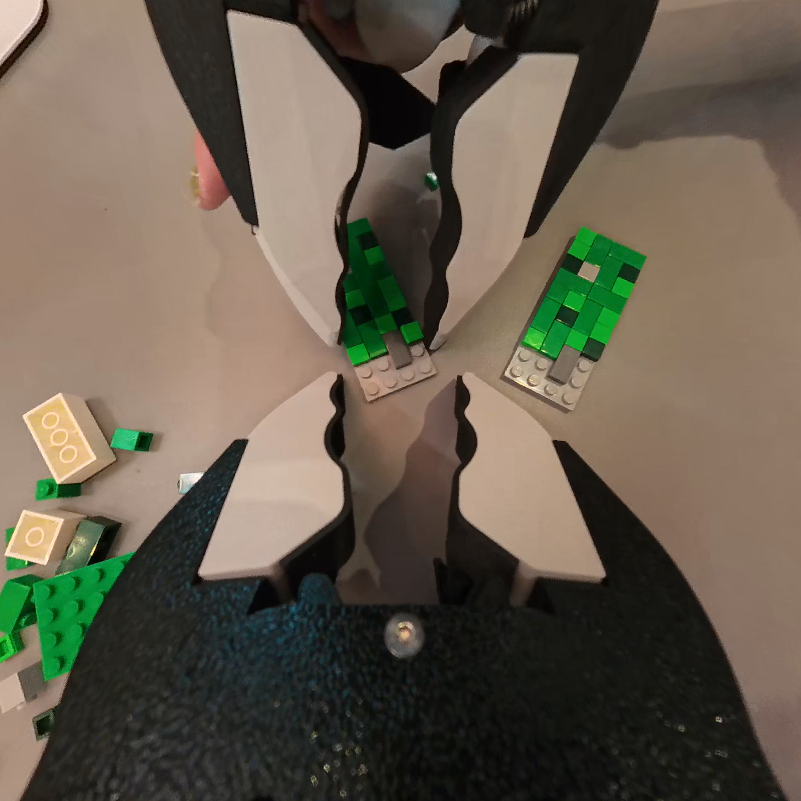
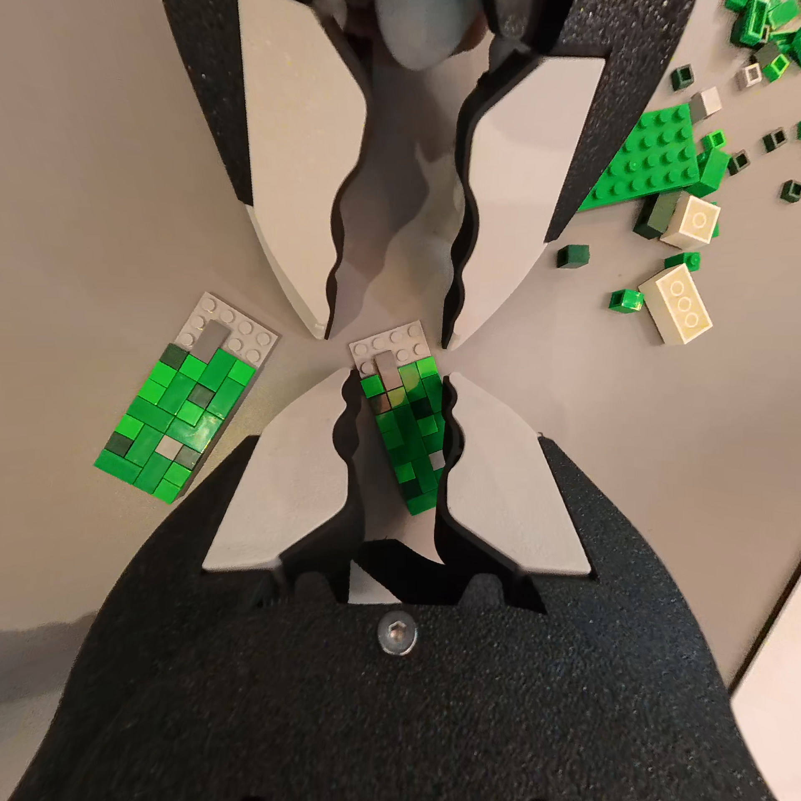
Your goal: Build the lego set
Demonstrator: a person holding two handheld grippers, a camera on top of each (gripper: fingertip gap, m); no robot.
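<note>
**Two tongs meet over a green-tiled plate**

L tongs [image 1: 398, 379] gape wide, nothing gripped, tips just short of the studded grey end of the narrow plate [image 1: 381, 312] lying flat on the table [image 1: 130, 281]. Plate: grey base, mosaic of light/dark green tiles, one grey strip. R tongs [image 2: 401, 377] straddle it; far pad [image 2: 450, 416] touches its edge, near pad stands off w/ a gap. Second, wider plate [image 1: 581, 312] lies beside; loose bricks [image 1: 65, 437] at L.
</note>
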